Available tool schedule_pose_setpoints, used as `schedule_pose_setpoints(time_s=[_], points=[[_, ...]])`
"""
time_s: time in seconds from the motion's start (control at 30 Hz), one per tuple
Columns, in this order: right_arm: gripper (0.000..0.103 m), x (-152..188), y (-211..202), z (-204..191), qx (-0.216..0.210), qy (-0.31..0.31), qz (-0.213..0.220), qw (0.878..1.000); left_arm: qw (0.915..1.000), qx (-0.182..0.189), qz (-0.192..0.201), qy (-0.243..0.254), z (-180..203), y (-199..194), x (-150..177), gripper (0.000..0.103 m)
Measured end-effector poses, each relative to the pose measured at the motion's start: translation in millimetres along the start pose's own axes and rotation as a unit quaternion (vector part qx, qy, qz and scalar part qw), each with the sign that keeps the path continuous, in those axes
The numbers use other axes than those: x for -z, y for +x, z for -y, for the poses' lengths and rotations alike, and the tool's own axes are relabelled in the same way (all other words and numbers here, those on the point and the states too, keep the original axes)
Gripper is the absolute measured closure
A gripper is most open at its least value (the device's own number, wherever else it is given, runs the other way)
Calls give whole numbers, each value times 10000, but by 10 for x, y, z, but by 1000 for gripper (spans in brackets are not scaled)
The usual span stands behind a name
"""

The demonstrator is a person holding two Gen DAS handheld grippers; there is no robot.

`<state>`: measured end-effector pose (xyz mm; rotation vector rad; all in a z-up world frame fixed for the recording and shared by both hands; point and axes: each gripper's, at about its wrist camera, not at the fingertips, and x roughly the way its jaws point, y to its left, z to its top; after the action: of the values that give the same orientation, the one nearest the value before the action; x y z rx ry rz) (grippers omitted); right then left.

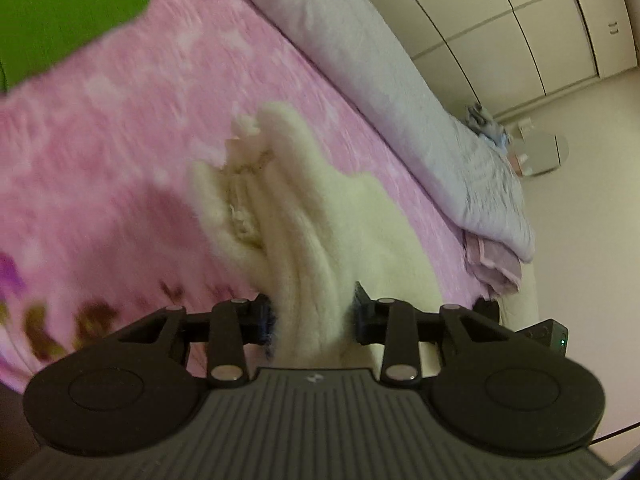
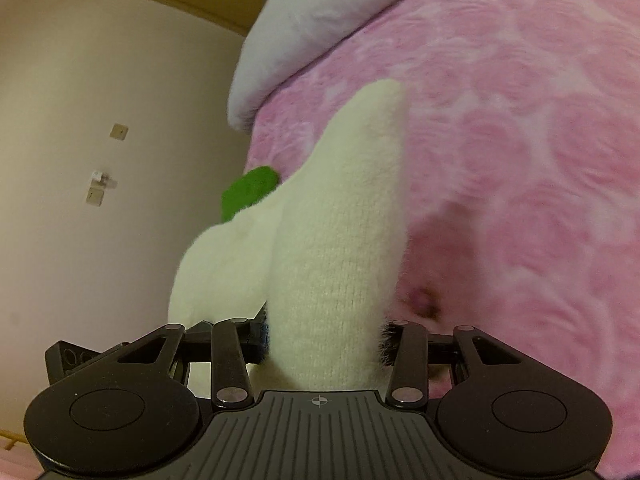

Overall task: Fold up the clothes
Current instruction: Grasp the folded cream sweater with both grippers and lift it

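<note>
The sweater [image 1: 304,216] is cream knit wool, fuzzy and ribbed, with a fine stitch texture in the right wrist view [image 2: 340,248]. The bedspread [image 1: 132,132] is pink cloth, plush and embossed with a raised pattern. The duvet [image 1: 360,40] is pale lilac, matt quilted fabric. Each tool [image 1: 314,314] [image 2: 324,340] is matt black plastic with shiny metal rivets. The green cloth [image 1: 60,12] looks smooth.

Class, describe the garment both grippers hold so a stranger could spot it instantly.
Find the pink patterned bedspread. Above it hangs a cream fuzzy knitted garment, pinched by the left gripper and the right gripper. Unlike the flat green cloth nearby, it is pale, fluffy and bunched.
</note>
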<state>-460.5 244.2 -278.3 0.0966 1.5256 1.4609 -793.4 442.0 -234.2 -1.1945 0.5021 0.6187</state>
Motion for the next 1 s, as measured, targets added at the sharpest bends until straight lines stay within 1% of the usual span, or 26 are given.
schedule_pose_setpoints(time_s=[0.07,0.17,0.27,0.33,0.4,0.53,0.63,0.73,0.8,0.87,1.0], points=[[61,-143,230,-148,-83,-126,17,9999,9999,-37,142,41,-63,-39,-213,72],[61,-358,682,-359,-276,-306,29,9991,9991,-109,378,142,-226,-148,-556,72],[61,-516,1146,-600,-406,-471,34,9981,9984,-221,484,183,-453,-268,-925,72],[61,-603,1454,-754,-461,-476,14,9978,9978,-299,547,209,-609,-349,-1174,72],[61,-642,1809,-914,-510,-441,27,9977,9974,-331,557,313,-857,-482,-1448,72],[61,-659,2499,-1199,-611,-431,298,9968,9959,-234,554,681,-1432,-674,-2032,72],[61,-625,3046,-1412,-636,-464,638,9949,9942,-138,564,909,-1844,-772,-2477,72],[61,-663,3511,-1674,-586,-476,932,9928,9920,-86,561,1124,-2150,-841,-2887,72],[61,-681,3772,-1830,-554,-455,1058,9918,9909,-70,550,1229,-2290,-870,-3102,72],[61,-694,3985,-1947,-519,-453,1164,9908,9904,-16,517,1282,-2394,-835,-3218,72],[61,-695,4179,-2053,-403,-546,1323,9889,9895,109,444,1369,-2587,-740,-3411,72]])
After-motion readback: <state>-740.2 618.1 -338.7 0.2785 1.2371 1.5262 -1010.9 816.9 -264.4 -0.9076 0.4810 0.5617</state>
